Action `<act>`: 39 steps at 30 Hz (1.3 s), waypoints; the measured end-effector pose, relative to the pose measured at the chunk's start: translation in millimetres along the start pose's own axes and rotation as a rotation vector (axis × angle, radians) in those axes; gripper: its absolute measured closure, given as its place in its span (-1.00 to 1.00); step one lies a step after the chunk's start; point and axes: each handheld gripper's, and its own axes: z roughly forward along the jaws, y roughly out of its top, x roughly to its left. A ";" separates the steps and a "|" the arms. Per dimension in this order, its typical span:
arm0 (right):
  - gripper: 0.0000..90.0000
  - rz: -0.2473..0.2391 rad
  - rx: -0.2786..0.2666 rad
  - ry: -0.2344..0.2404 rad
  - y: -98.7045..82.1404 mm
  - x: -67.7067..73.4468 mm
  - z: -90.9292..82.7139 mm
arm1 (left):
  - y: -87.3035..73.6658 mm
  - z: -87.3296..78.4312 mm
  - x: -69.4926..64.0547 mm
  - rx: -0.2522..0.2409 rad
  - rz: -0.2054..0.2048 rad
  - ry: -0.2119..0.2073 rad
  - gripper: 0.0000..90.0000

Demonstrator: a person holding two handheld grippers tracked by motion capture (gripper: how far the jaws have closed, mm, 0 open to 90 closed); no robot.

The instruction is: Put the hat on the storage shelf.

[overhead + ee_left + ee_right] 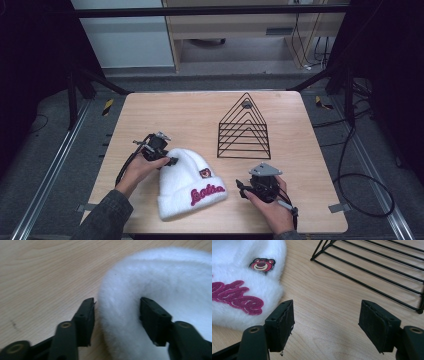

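a: status of hat [187, 182]?
b: flat on wooden surface [150, 110], near front edge, left of centre. brim toward the person, lettering up. not lifted yet.

a: left claw [170, 161]?
b: at rounded top of hat. jaws apart, straddling a fold of white fleece, one on each side. not yet closed on it as far as the left gripper view shows; grip judged about to start.

a: right claw [243, 189]?
b: low over bare wood just right of hat brim. jaws wide, nothing between them. wire rack [244, 127] beyond it, well apart from hat.

a: done so far?
b: approach only. left claw in place, right claw beside brim.

a: left to do?
b: close left claw on fleece, bring right claw onto brim, lift. likely destination: wire rack, judged from layout, not confirmed.
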 end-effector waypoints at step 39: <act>-0.59 -0.029 -0.130 0.038 24.4 12.4 -30.8 | 46.8 -160.8 -98.2 -0.403 0.392 0.090 0.84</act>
